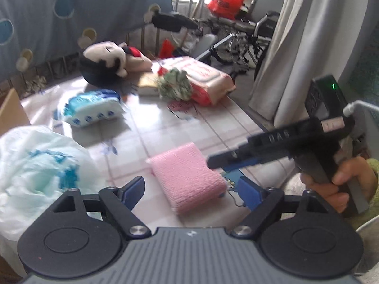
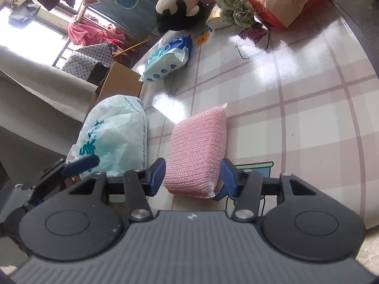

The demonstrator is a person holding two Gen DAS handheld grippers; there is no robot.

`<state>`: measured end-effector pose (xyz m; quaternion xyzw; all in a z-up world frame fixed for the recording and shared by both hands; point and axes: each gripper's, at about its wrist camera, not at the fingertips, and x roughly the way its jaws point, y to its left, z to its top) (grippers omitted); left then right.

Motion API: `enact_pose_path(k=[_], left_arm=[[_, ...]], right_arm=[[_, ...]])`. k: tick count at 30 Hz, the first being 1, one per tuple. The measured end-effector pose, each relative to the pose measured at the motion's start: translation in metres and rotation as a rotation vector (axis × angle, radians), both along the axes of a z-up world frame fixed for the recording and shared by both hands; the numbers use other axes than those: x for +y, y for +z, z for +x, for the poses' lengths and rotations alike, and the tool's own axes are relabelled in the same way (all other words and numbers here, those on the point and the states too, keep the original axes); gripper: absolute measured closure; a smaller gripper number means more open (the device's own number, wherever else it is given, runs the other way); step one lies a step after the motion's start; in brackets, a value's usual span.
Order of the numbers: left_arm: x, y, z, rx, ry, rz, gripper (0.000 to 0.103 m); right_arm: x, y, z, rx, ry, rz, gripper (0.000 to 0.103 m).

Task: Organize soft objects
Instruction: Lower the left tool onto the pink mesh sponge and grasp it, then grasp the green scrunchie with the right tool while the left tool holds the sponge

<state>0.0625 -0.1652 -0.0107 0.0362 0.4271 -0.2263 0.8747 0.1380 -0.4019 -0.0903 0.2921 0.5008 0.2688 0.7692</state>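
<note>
A pink knitted sponge (image 1: 187, 179) (image 2: 199, 151) lies flat on the plaid table (image 2: 308, 118). My right gripper (image 2: 193, 176) reaches around its near end, a blue pad close on either side; the sponge looks unsqueezed, so I read the jaws as open. In the left wrist view the right gripper (image 1: 213, 162) comes in from the right, held by a hand. My left gripper (image 1: 191, 189) stands wide open, the sponge between its fingers but untouched. Farther back lie a plush doll (image 1: 106, 59) (image 2: 180, 2), a blue tissue pack (image 1: 92, 108) (image 2: 168, 56) and a green crumpled cloth (image 1: 175, 85) (image 2: 234, 7).
A red-and-beige wipes pack (image 1: 203, 78) (image 2: 284, 0) lies at the table's far end. A white plastic bag (image 1: 35, 165) (image 2: 113, 137) sits at the left edge beside a cardboard box (image 2: 118, 82). A curtain (image 1: 296, 47) and a wheelchair (image 1: 248, 35) stand beyond the table.
</note>
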Motion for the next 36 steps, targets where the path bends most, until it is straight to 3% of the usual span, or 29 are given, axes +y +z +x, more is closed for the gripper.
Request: enact_pose_path(k=[4, 11, 29, 36], left_arm=[[-0.018, -0.02, 0.018, 0.088, 0.024, 0.037, 0.015], [-0.028, -0.049, 0.054, 0.17, 0.131, 0.084, 0.014], [-0.038, -0.066, 0.069, 0.209, 0.125, 0.126, 0.011], [-0.026, -0.061, 0.062, 0.218, 0.119, 0.089, 0.011]], right_arm=[[-0.001, 0.004, 0.01, -0.012, -0.017, 0.027, 0.038], [-0.003, 0.0, 0.022, 0.017, -0.033, 0.086, 0.022], [0.016, -0.031, 0.04, 0.14, 0.022, 0.203, 0.016], [0.017, -0.034, 0.037, 0.176, 0.041, 0.249, 0.016]])
